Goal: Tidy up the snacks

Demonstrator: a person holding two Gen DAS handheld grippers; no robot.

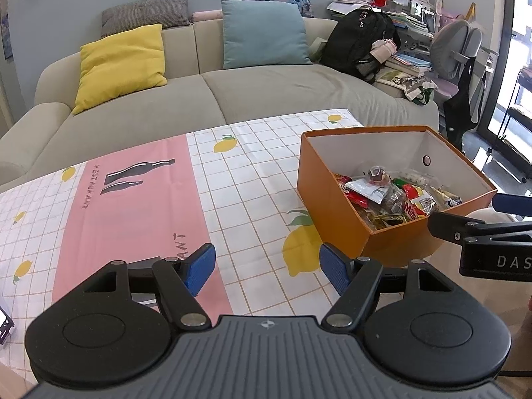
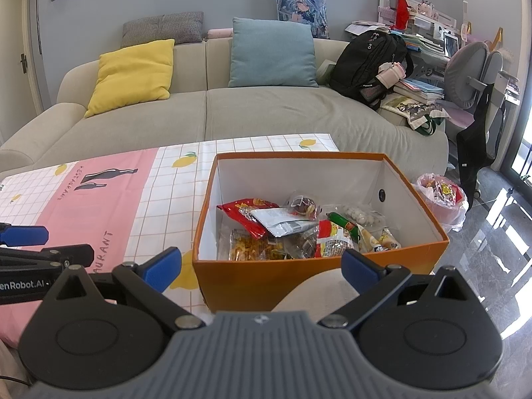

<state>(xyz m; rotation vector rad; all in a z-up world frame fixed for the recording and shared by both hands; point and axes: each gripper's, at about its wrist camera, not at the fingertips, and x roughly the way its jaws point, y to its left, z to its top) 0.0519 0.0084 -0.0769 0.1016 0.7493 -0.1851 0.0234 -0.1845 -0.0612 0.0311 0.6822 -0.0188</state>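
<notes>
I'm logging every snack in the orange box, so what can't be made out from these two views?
- Lower packets in the orange box: buried under the red packet in the right wrist view.
- Box's near corner, left wrist view: its wall hides snacks.
- Pink bag contents: too small.

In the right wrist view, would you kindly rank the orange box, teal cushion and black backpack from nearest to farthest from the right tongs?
1. Orange cardboard box, directly ahead on the table.
2. Black backpack, far right on the sofa.
3. Teal cushion, against the sofa back; nearly level with the backpack.
</notes>
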